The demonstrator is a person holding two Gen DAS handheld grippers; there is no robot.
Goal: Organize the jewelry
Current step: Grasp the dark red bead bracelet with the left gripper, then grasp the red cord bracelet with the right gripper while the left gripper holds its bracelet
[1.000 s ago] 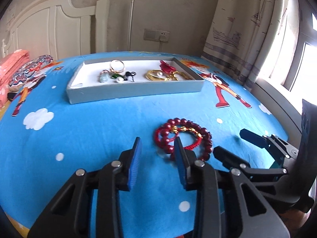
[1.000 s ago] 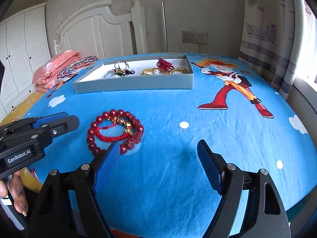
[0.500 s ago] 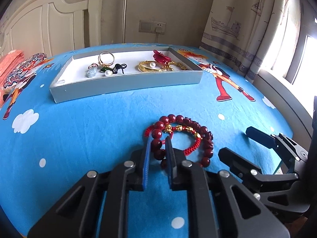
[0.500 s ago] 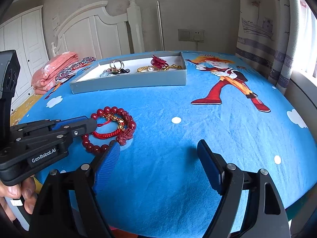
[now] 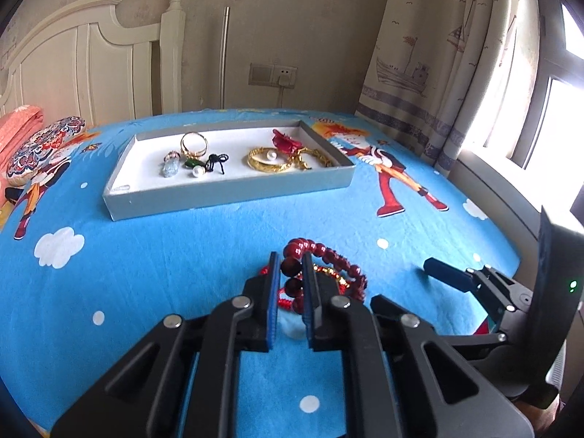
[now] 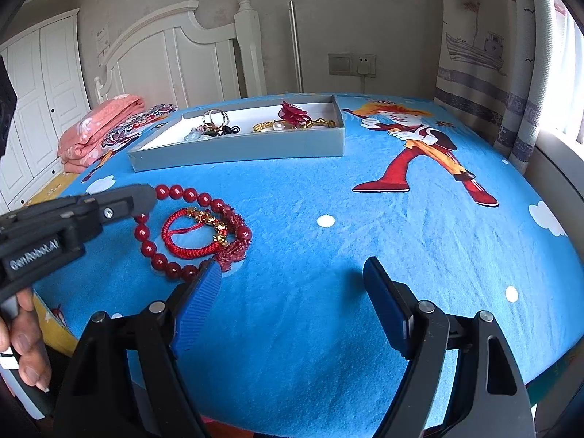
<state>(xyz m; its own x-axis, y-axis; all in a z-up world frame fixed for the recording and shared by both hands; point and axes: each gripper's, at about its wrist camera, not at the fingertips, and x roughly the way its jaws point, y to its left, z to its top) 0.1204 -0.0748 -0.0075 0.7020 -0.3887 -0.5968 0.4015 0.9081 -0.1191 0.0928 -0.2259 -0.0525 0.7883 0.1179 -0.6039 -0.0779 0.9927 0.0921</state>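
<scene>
Above blue bedsheet [image 5: 182, 255], left gripper [image 5: 291, 273] has lifted bead bracelet [image 5: 325, 255].

"genrobot.ai" (white letters) stands on the left gripper [image 6: 146, 197] body.

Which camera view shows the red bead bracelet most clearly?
The right wrist view: the whole red bead bracelet lies in sight on the blue cloth. In the left wrist view, the left claw, shut on its beads, hides most of it.
</scene>
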